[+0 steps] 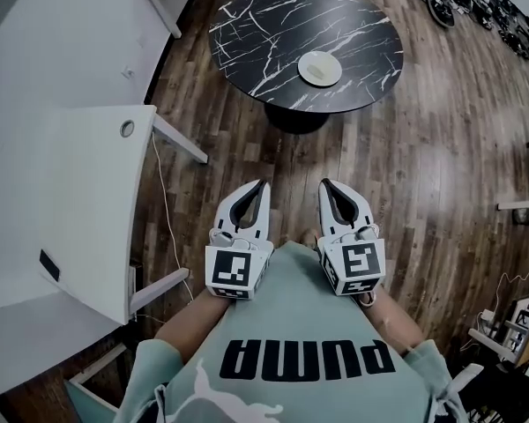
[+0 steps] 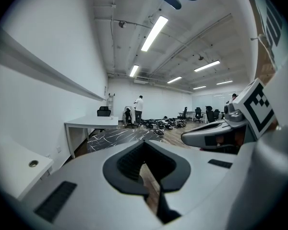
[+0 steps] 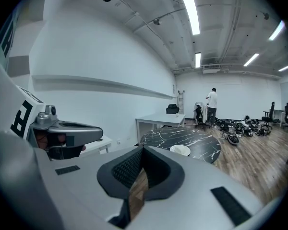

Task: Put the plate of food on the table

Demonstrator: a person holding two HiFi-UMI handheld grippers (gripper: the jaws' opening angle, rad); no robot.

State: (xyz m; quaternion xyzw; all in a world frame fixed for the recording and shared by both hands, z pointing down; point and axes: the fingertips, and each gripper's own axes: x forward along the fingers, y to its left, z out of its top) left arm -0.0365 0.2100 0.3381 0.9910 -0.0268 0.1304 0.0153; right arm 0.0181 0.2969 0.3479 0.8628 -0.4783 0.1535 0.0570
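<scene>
Black marble with white veins is covering the round table (image 1: 247, 25), which is standing at our 12 o'clock, well apart from us across the wooden floor (image 1: 423, 174). The plate (image 1: 320, 68) is already resting on it, a little toward 4 o'clock from the middle of the top and not near the edge. Whether food is lying on the plate we cannot tell, as it is too small and pale. We are holding the left gripper (image 1: 261, 186) and the right gripper (image 1: 326, 186) side by side near our chest, both pointing to 12 o'clock. Both have their jaws clenched together on nothing. A white desk (image 1: 88, 201) is standing at our 9 o'clock. So we are judging that the placing itself is done and that the step in hand is only to stand clear. To do it well, we are advising ourselves to hold both grippers closed and near the body, to avoid the desk corner at 9 o'clock, and to leave the plate untouched. If it needs a correction, we should be opening the jaws before reaching the rim and moving it gently.
</scene>
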